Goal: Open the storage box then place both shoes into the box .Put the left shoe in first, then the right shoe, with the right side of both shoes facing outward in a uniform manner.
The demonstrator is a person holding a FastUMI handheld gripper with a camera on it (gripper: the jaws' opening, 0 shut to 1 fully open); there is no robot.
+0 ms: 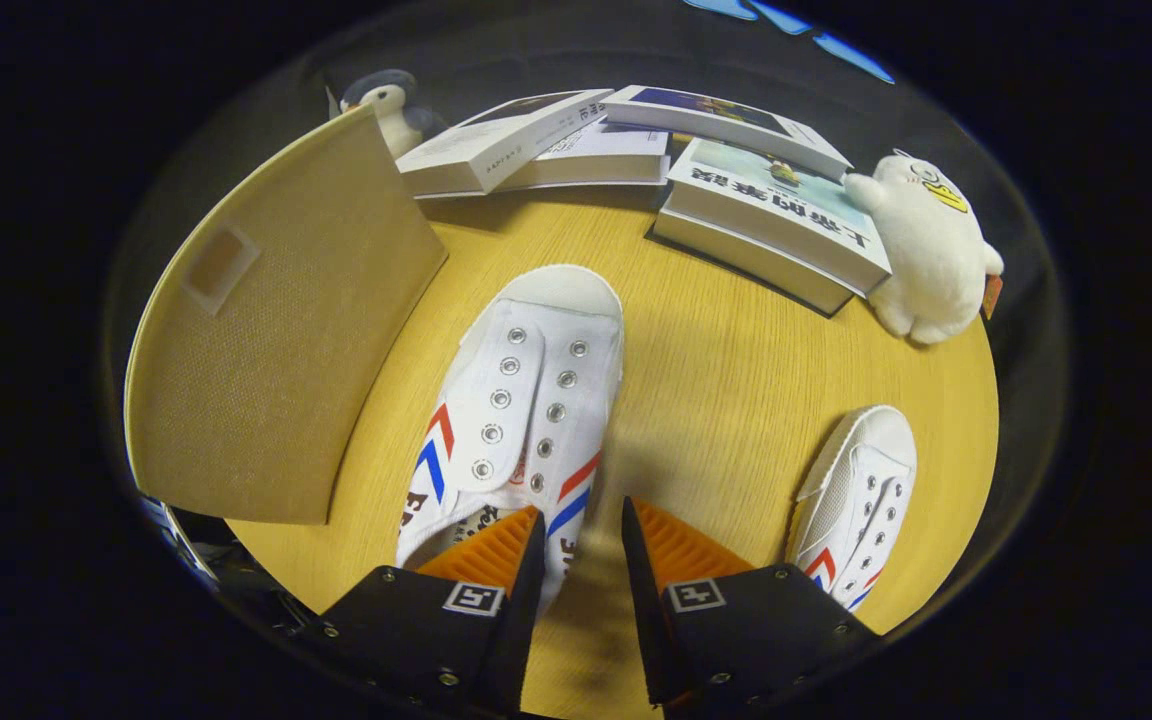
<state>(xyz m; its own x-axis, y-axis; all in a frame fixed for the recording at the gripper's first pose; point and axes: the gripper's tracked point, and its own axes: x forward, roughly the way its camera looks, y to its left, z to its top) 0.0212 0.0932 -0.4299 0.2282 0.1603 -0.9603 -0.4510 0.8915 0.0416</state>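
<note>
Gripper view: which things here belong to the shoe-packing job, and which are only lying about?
For the job:
- near shoe, its side wall between the open tool's fingers
- second shoe, off to the side
- storage box lid, raised

Lying about:
- books beyond the shoes
- white plush toy
- penguin toy

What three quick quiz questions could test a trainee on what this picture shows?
1. True or false: both shoes lie on the wooden table, outside the box.
2. Which shoe does the hand-held gripper straddle? A) the near shoe B) the far shoe beside the right finger C) neither
3. Fill in: the raised tan lid stands to the ____ of the near shoe.

Key
1. True. Both rest on the tabletop, short of the books and the white plush toy.
2. A. Its open fingers sit either side of that shoe's right wall, near the heel; whether they touch it is unclear.
3. left
</note>
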